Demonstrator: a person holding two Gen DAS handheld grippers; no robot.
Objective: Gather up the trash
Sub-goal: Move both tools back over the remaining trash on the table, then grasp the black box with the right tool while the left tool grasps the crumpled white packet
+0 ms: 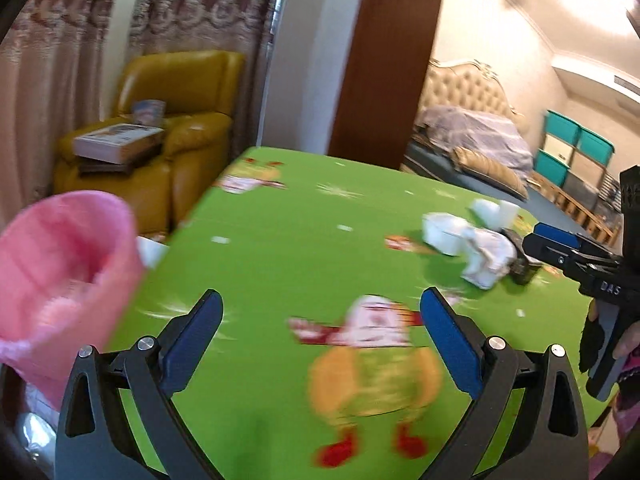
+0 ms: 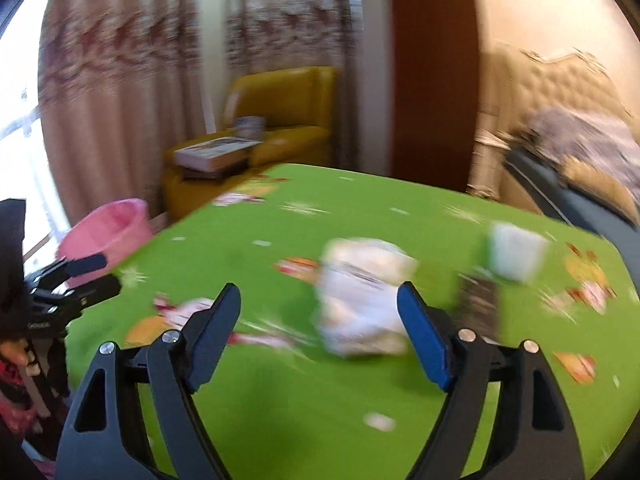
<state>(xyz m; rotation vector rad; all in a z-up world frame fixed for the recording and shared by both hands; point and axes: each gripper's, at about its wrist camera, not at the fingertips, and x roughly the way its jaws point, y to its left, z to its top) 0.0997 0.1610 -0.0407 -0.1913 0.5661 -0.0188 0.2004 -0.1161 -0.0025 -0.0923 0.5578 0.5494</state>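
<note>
A pile of crumpled white paper trash [image 1: 480,250] lies at the right of the green printed tablecloth [image 1: 296,216], with a white cup [image 1: 500,210] behind it and a dark object [image 1: 524,266] beside it. A pink bag-lined bin [image 1: 60,264] stands off the table's left edge. My left gripper [image 1: 320,320] is open and empty above the cloth. In the right wrist view, my right gripper [image 2: 320,312] is open, just short of the blurred white trash [image 2: 360,300]. The cup [image 2: 516,252], dark object [image 2: 478,304] and bin [image 2: 108,232] show there too.
A yellow armchair [image 1: 176,120] with books [image 1: 120,142] stands behind the table's far left corner. A brown door panel [image 1: 388,60] and a bed [image 1: 472,128] lie beyond the far edge. Teal storage boxes [image 1: 572,144] are at the far right.
</note>
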